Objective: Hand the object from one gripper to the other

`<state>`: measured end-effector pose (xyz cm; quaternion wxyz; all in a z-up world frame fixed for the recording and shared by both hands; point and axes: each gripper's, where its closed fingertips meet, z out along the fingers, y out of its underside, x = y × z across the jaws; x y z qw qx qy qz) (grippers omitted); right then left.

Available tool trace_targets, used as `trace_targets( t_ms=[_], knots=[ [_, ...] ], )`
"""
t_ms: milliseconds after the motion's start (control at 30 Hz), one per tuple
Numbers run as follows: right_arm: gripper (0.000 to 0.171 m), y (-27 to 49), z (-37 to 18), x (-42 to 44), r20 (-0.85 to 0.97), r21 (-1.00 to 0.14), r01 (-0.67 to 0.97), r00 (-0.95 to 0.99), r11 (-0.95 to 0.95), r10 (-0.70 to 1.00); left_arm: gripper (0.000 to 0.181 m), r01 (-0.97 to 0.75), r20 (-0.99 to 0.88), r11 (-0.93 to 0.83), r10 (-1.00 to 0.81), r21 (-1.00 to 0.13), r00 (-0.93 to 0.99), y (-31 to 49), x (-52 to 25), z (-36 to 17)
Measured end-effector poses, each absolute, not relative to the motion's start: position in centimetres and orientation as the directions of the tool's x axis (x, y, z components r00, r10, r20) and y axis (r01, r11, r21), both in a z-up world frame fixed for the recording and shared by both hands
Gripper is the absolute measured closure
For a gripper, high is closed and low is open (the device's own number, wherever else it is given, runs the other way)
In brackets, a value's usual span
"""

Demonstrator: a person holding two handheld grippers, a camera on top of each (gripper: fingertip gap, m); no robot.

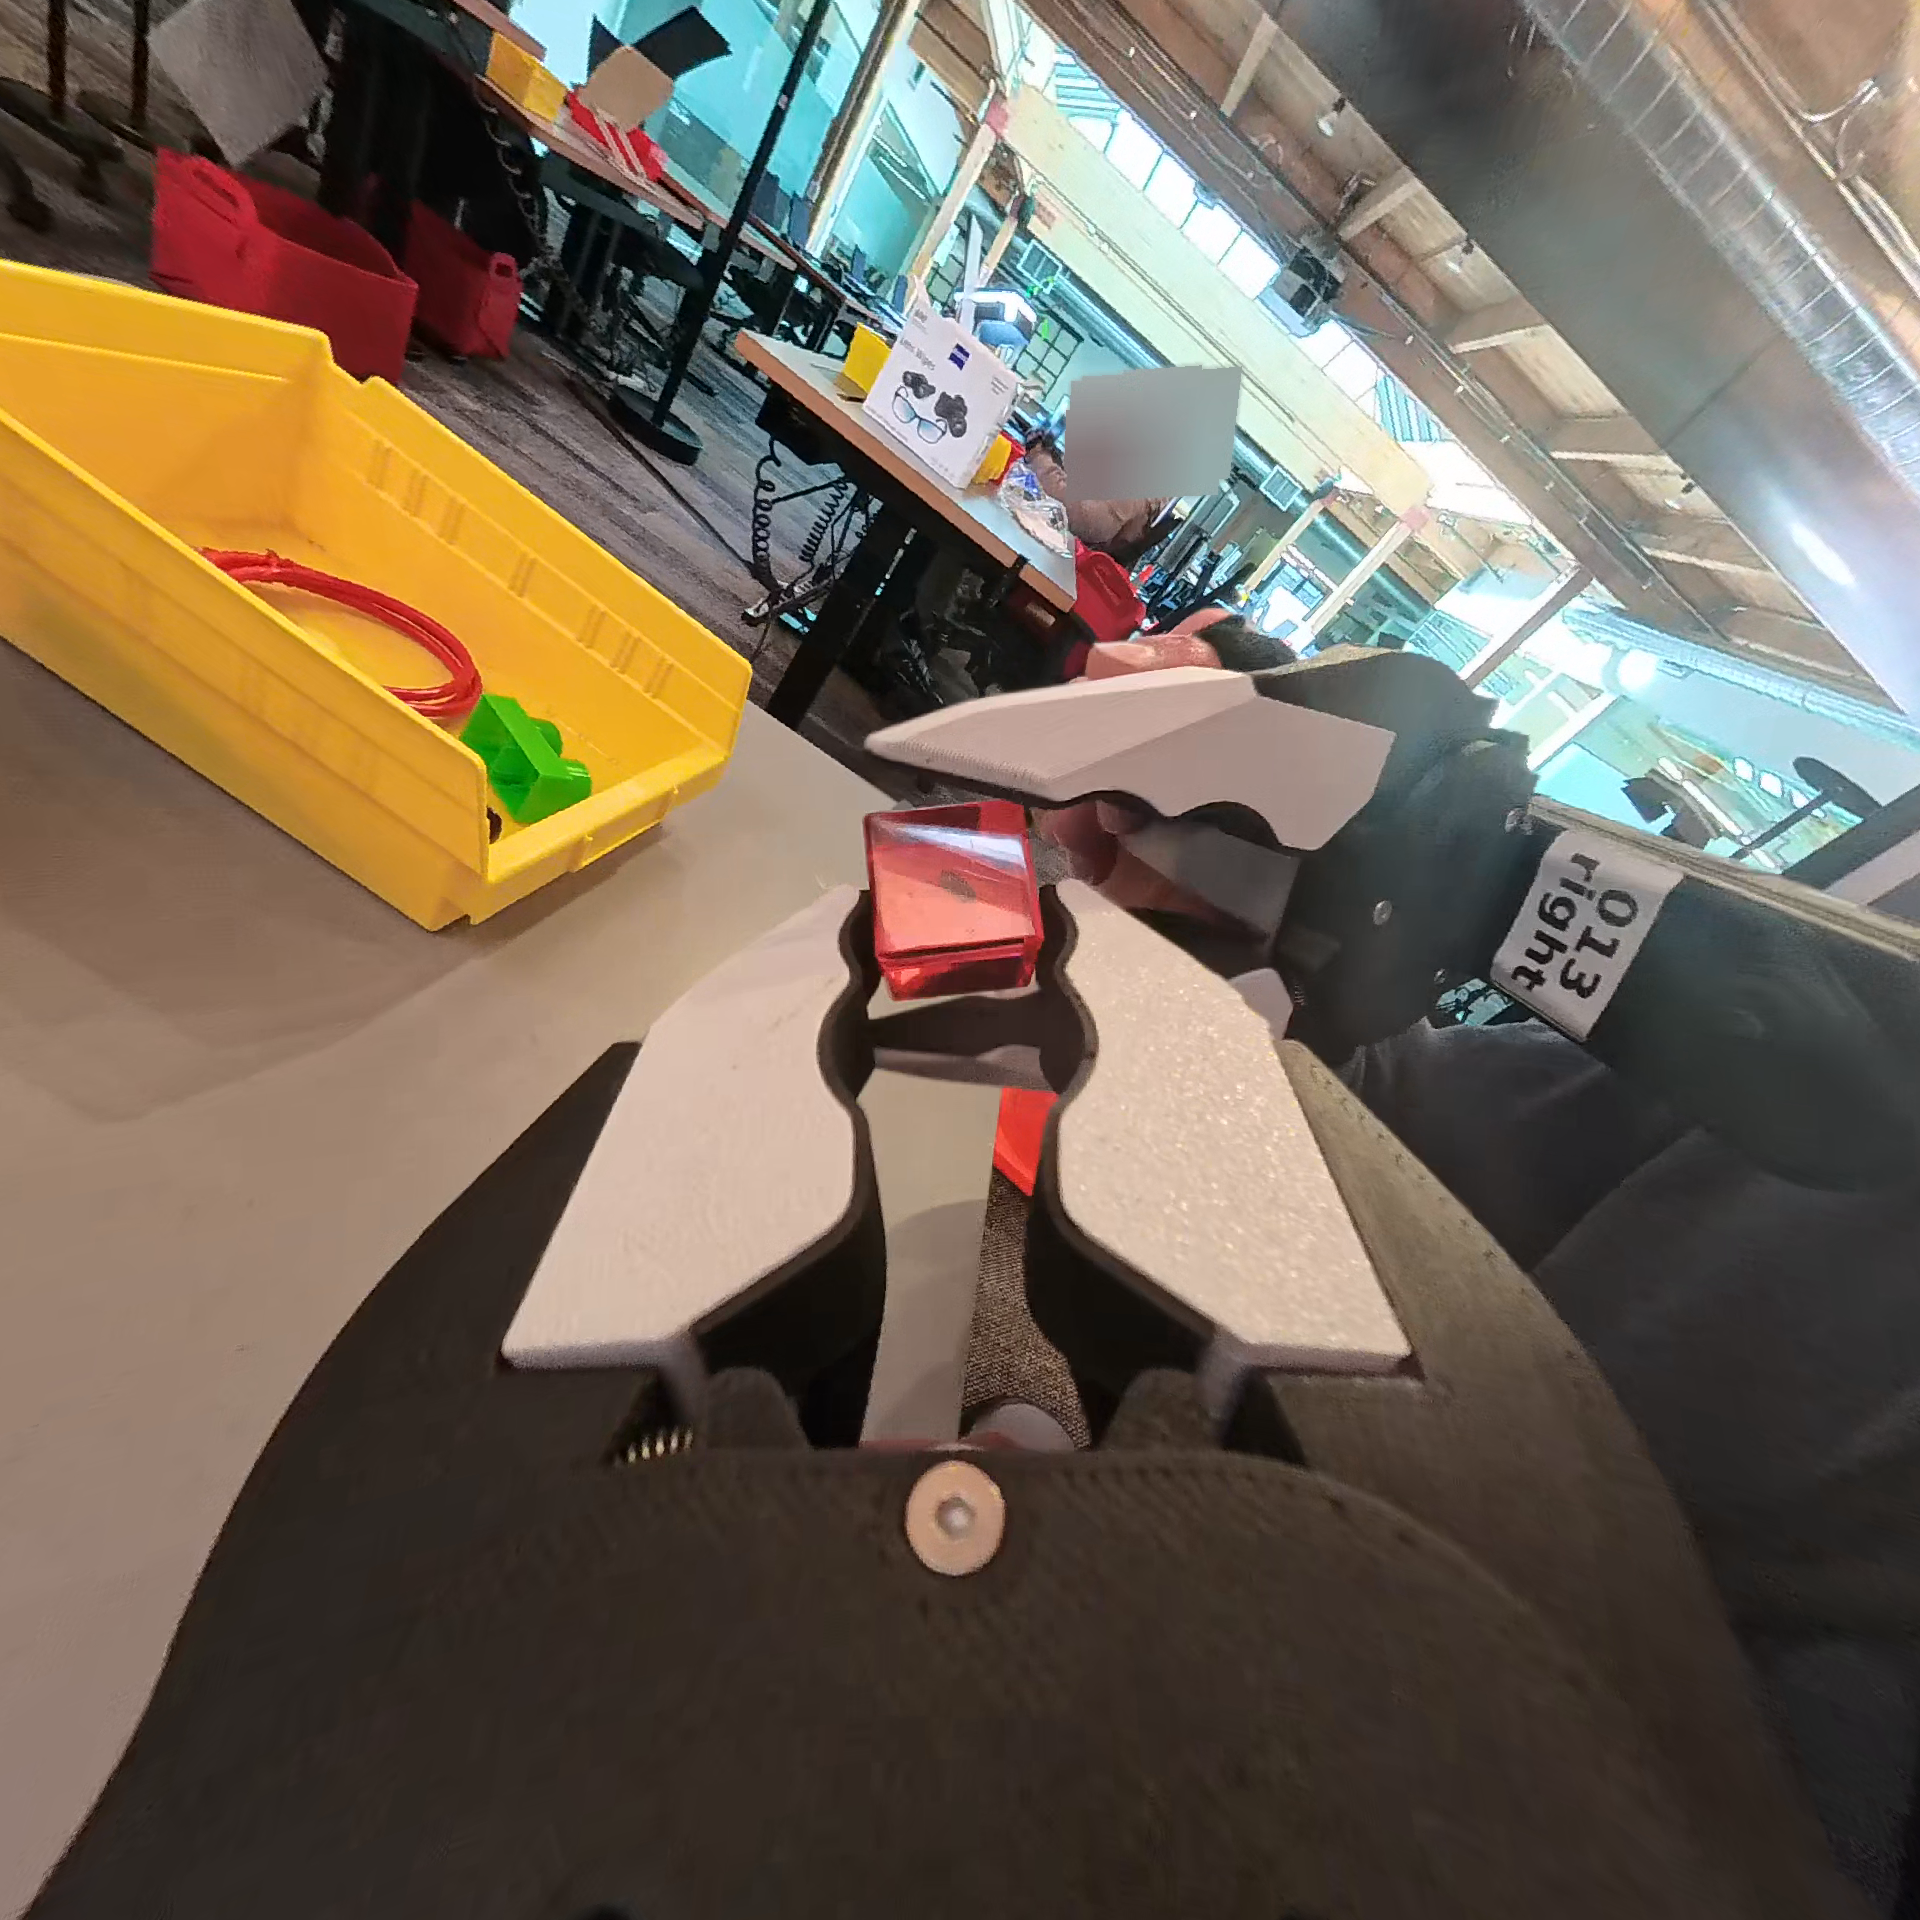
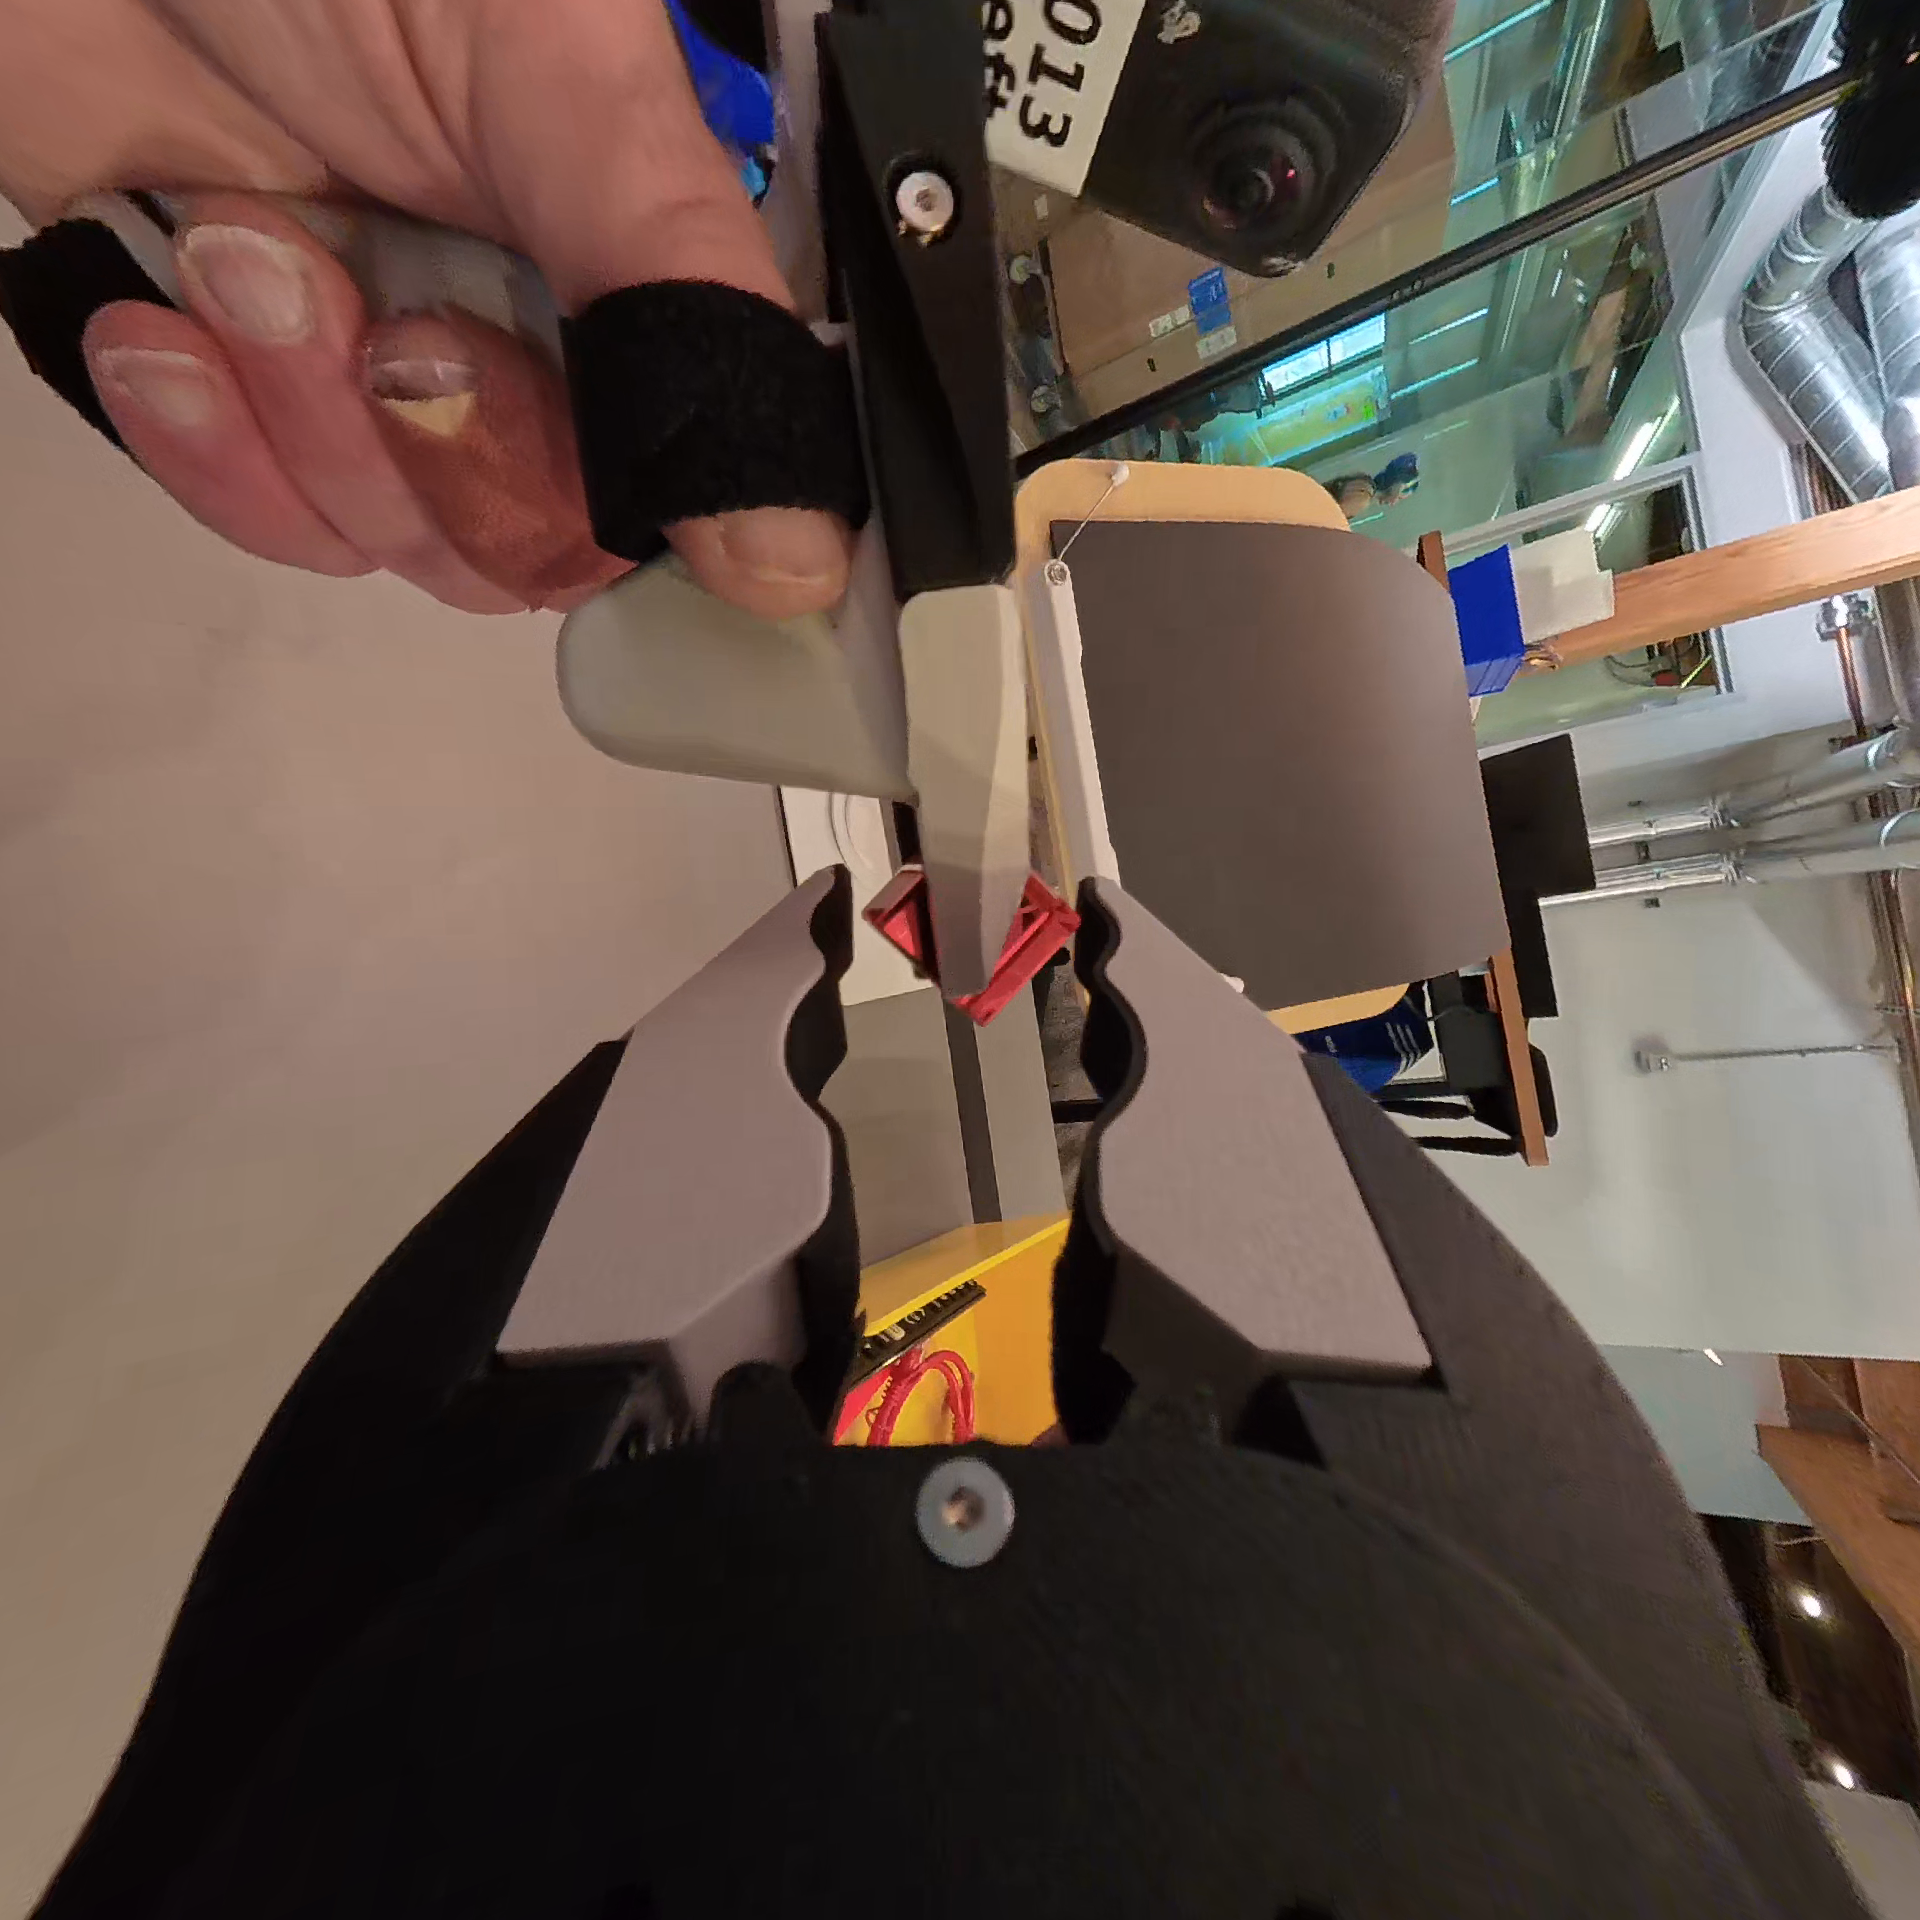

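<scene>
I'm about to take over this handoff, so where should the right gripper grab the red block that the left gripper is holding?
Grip the free half of the red block that sticks out past the left gripper, whose fingers pinch its near end. Come from straight ahead with the right gripper open, jaws across the two flat faces left uncovered. Its flat sides probably suit a pinch, but it looks glossy, so close squarely.

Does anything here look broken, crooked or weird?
Nothing is damaged or spilled. The red block sits tilted between the left gripper's fingertips, and the open right gripper surrounds it without touching.
</scene>
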<state>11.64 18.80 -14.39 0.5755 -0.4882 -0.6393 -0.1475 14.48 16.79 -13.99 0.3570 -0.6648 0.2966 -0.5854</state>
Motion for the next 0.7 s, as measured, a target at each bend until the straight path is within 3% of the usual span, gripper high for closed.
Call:
trace_targets(
  t_ms=[333, 567, 700],
  knots=[
    [0.135, 18.91, -14.79, 11.92, 0.849, -0.408, 0.794, 0.148, 0.451, 0.507, 0.153, 0.017, 0.554, -0.558, -0.818, -0.83, 0.155, 16.94, 14.78, -14.51],
    [0.135, 18.66, -14.47, 11.85, 0.806, -0.482, 0.756, 0.183, 0.443, 0.564, 0.152, 0.017, 0.529, -0.532, -0.837, -0.846, 0.142, 16.77, 14.73, -14.21],
    [0.136, 18.62, -14.49, 12.09, 0.736, -0.556, 0.723, 0.199, 0.41, 0.647, 0.142, 0.015, 0.466, -0.47, -0.871, -0.883, 0.154, 16.62, 14.49, -13.88]
  ],
)
